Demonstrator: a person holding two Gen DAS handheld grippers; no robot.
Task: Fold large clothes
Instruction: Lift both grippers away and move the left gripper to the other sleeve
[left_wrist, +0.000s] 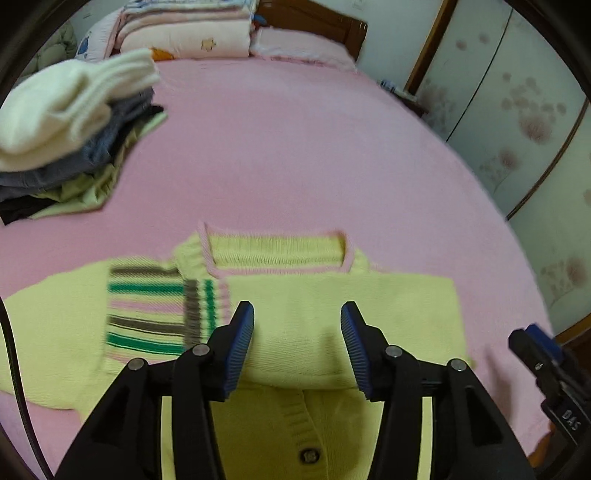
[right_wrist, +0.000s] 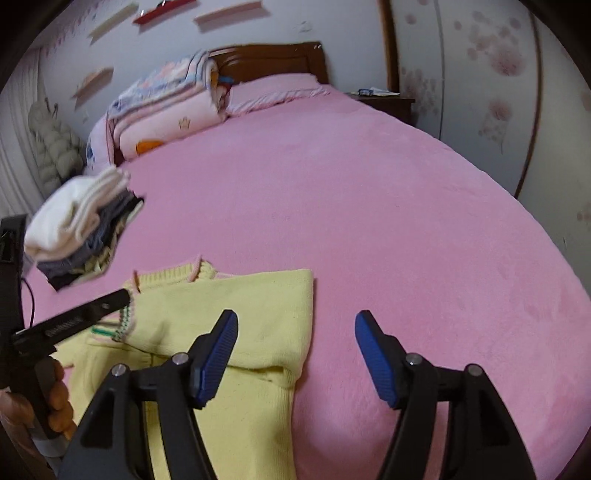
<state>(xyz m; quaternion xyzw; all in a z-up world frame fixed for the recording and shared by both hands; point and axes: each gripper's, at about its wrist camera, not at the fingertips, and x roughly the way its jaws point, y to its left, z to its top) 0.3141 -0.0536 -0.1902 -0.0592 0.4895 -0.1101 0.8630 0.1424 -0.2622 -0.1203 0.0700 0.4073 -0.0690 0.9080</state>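
Observation:
A pale yellow knit cardigan (left_wrist: 388, 295) with pink trim lies flat on the pink bed (left_wrist: 295, 147), neckline (left_wrist: 277, 254) away from me. One plain sleeve is folded across its chest. The other sleeve, striped in green, grey and pink (left_wrist: 147, 306), lies spread to the left. A dark button (left_wrist: 309, 456) shows low on the front. My left gripper (left_wrist: 297, 310) hangs open over the folded sleeve with nothing between its blue pads. My right gripper (right_wrist: 295, 319) is open above the cardigan (right_wrist: 258, 302), at its right edge, and holds nothing. A hand (right_wrist: 55, 398) holds the left gripper (right_wrist: 92, 314).
A stack of folded clothes (left_wrist: 66, 140), a white knit on top, sits at the left of the bed (right_wrist: 369, 221). Folded quilts (right_wrist: 166, 107) and a pillow lie by the wooden headboard (right_wrist: 273, 59). A nightstand (right_wrist: 388, 99) and flowered wardrobe doors (left_wrist: 517, 110) stand to the right.

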